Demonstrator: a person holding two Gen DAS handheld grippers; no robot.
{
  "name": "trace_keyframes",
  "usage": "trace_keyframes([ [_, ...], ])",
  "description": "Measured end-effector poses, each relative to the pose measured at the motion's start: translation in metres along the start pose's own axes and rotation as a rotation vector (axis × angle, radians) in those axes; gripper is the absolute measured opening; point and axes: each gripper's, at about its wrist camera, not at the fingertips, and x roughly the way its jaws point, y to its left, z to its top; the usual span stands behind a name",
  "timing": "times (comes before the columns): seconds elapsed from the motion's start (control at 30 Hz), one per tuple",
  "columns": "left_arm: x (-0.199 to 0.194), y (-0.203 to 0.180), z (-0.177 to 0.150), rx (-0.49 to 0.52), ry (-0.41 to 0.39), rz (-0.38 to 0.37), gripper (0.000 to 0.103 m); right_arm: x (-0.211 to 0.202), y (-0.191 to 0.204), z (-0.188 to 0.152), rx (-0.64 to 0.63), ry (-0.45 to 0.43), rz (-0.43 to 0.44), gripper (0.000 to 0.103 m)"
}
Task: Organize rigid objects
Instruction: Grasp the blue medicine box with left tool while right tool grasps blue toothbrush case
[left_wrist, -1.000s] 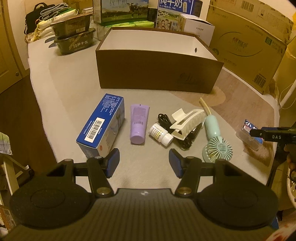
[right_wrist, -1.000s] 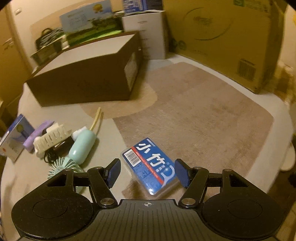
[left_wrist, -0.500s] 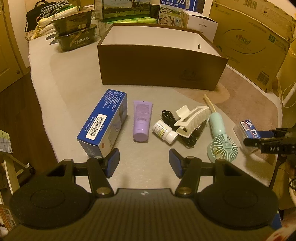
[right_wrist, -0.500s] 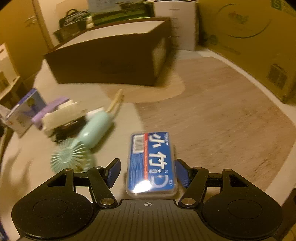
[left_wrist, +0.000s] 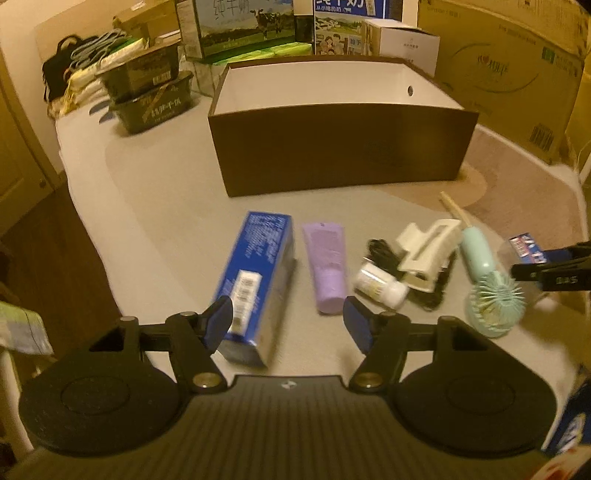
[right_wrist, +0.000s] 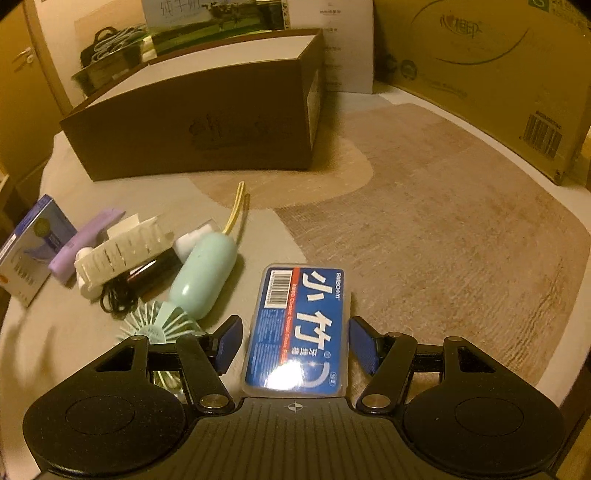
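A long blue carton (left_wrist: 255, 280) lies on the grey mat, its near end just inside the left finger of my left gripper (left_wrist: 287, 326). That gripper's jaws are opening and neither pad presses on the carton. To the carton's right lie a purple tube (left_wrist: 327, 266), a small white bottle (left_wrist: 380, 286), a cream hair clip (left_wrist: 424, 251) and a mint hand fan (left_wrist: 491, 288). My right gripper (right_wrist: 295, 345) is open and straddles a flat blue-labelled case (right_wrist: 299, 328) with small gaps beside its pads. The open brown box (left_wrist: 340, 147) stands behind.
A black cable (right_wrist: 118, 295) is tangled under the hair clip. Large cardboard cartons (right_wrist: 498, 74) wall off the back right, with milk cartons and dark trays (left_wrist: 151, 96) at the back left. The mat's edge drops to a wooden floor (left_wrist: 44, 266) on the left.
My left gripper has shifted over the blue carton's near end and its jaws have widened. My right gripper has closed in on the blue-labelled case, which now lies straight between its fingers.
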Motion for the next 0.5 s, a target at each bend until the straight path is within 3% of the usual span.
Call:
trace_keyframes([
  [0.07,0.007,0.005,0.006,0.021,-0.004,-0.008,0.064,0.001,0.002,0.0,-0.008,0.002,-0.006,0.058],
  [0.37,0.051,0.019,0.022,0.061,0.066,-0.009,0.061,0.005,0.002,0.004,0.005,0.021,-0.014,0.058],
  [0.5,0.063,0.021,0.024,0.072,0.094,-0.009,0.053,0.006,0.002,0.005,0.011,0.027,-0.017,0.058],
])
